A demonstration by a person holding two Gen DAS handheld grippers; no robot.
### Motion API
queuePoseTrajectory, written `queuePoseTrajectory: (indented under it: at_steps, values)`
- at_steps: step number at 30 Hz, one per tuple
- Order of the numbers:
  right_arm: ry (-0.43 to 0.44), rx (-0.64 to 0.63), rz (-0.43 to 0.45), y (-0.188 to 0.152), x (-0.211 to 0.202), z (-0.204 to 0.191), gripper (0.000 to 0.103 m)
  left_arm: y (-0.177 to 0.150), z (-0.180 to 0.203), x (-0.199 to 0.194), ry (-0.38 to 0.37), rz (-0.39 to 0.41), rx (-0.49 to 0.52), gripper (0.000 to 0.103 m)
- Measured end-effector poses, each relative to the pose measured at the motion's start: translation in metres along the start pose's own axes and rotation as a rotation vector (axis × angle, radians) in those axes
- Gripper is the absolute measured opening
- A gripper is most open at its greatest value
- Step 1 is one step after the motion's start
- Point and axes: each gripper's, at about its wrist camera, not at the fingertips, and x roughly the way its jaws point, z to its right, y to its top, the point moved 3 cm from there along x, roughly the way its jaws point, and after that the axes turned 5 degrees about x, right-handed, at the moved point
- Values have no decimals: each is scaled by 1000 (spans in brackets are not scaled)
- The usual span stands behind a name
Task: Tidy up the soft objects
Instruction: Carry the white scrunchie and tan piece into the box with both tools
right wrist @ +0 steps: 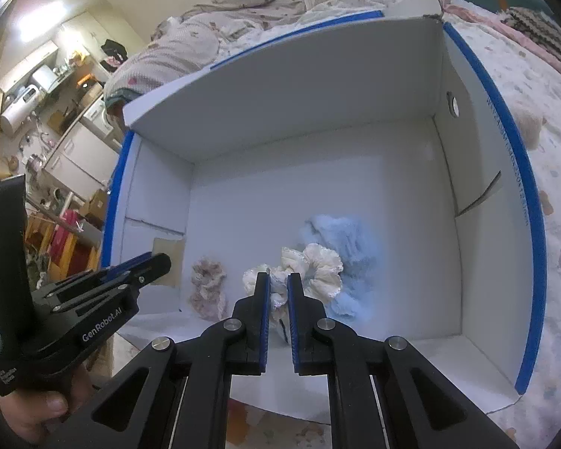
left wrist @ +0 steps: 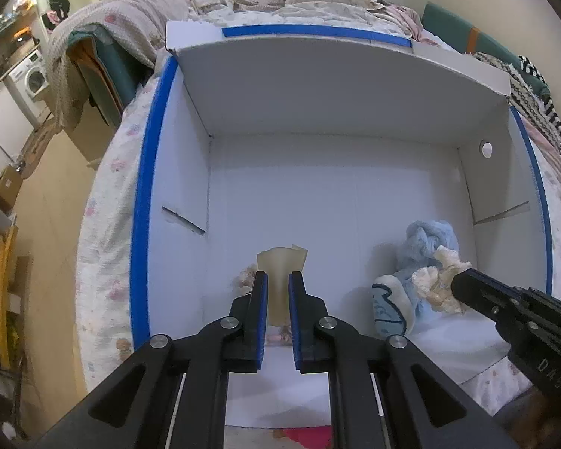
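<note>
Both grippers are reaching into the white box (left wrist: 318, 119) that sits on the bed (right wrist: 535, 119); landmark below is the box.

Left gripper (left wrist: 278, 280): fingers nearly closed, pinching a thin beige sheet (left wrist: 282, 262), likely cloth or a pad, near the box's front-left. It stands up past the fingertips, so it has some stiffness, but it's light and probably floppy if held by one edge.

Right gripper (right wrist: 278, 282): fingers narrow, clamped on a cream scrunchie (right wrist: 310, 265) at the box's front-centre, touching the blue fluffy sock (right wrist: 340, 247) behind it. The scrunchie is ruffled, very light and squashes easily; grip the bunched fabric ring, not the loose frill, or it'll slip out.

Also in the box: a pinkish scrunchie (right wrist: 207, 286) on the floor between the beige sheet and the cream one. The blue sock shows a patterned sole (left wrist: 387, 308) in the left view; soft, bulky, grab mid-body.

In the way: the box's front wall is low, side flaps stick inward, and the two grippers are close together, so collision risk if both move inward. A rumpled blanket (left wrist: 138, 26) lies beyond the far wall, not an obstacle.
</note>
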Motion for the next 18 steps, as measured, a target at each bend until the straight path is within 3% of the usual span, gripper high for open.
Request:
queuePoseTrajectory:
  at_steps: [18]
  values:
    - [-44,10,-60,-4,15,4,11,-4,-3,3,12,9,-10,11]
